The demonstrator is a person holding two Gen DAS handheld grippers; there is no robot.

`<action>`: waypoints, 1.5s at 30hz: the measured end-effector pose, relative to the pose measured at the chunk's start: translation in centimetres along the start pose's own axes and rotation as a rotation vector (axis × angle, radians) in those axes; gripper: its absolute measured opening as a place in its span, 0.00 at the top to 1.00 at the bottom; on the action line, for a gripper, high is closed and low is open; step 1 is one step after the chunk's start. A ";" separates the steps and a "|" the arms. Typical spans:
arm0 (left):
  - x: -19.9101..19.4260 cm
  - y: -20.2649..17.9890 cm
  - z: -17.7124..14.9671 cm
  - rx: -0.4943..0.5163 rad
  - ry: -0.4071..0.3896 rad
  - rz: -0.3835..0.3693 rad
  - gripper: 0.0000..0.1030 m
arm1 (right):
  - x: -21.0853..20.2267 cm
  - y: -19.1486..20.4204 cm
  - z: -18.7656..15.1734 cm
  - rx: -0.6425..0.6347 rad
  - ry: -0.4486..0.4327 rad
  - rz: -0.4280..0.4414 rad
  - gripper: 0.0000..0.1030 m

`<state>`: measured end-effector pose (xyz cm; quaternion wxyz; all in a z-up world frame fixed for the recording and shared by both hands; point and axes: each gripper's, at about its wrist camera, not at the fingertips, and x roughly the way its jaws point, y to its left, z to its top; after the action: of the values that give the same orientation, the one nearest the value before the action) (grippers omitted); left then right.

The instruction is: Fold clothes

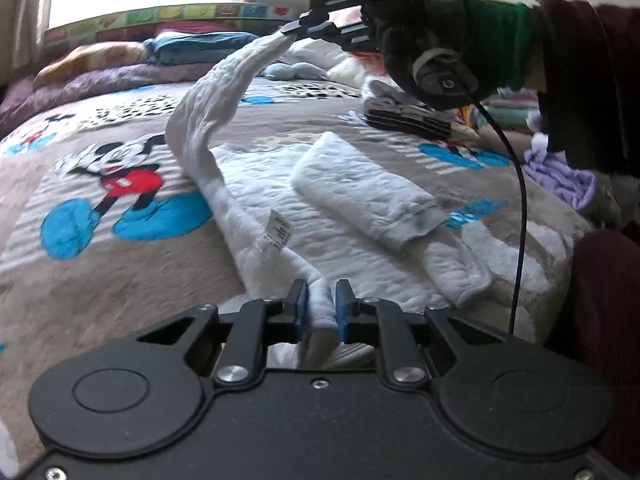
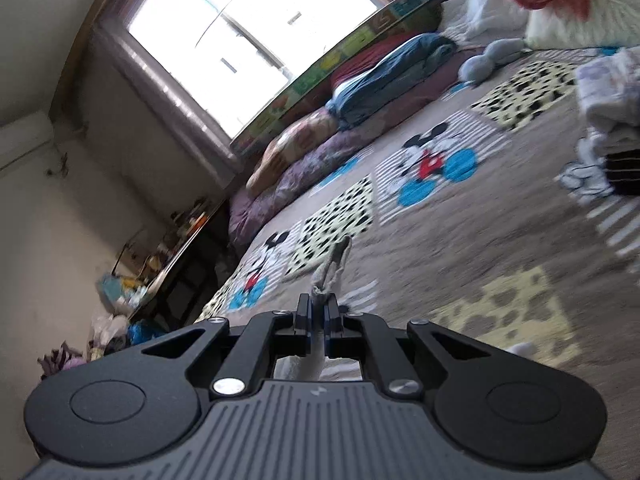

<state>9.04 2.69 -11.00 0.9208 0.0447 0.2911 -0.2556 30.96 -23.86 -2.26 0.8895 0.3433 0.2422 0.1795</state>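
I have the left gripper [image 1: 321, 307] clenched on the white quilted cotton garment's [image 1: 328, 216] near hem and the right gripper [image 1: 298, 29] clamped on its raised sleeve cuff [image 2: 334, 268], stretching that side to fold inward across the body on the cartoon-print bed cover [image 1: 120, 264].

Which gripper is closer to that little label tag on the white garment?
Left. The left gripper grips the white garment just below the tag; the right gripper holds a sleeve end lifted far above it.
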 end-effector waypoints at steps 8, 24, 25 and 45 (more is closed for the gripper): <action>2.7 -1.7 -0.1 0.061 0.049 -0.014 0.87 | -2.7 -5.9 0.6 0.054 -0.047 -0.083 0.93; 3.0 -1.1 -0.2 0.053 0.031 -0.203 0.87 | -1.5 -12.4 -1.4 0.103 -0.012 -0.192 0.93; 2.6 -1.0 -0.3 0.060 0.023 -0.235 0.87 | -1.4 -12.6 -1.4 0.101 -0.010 -0.191 0.93; 2.2 4.7 0.4 0.128 -0.093 -0.190 0.86 | -1.5 -12.6 -0.8 0.095 -0.004 -0.132 0.93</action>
<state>13.14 5.72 -12.21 0.9003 0.0636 0.2341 -0.3613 31.25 -33.00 -11.07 0.8827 0.3687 0.2707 0.1079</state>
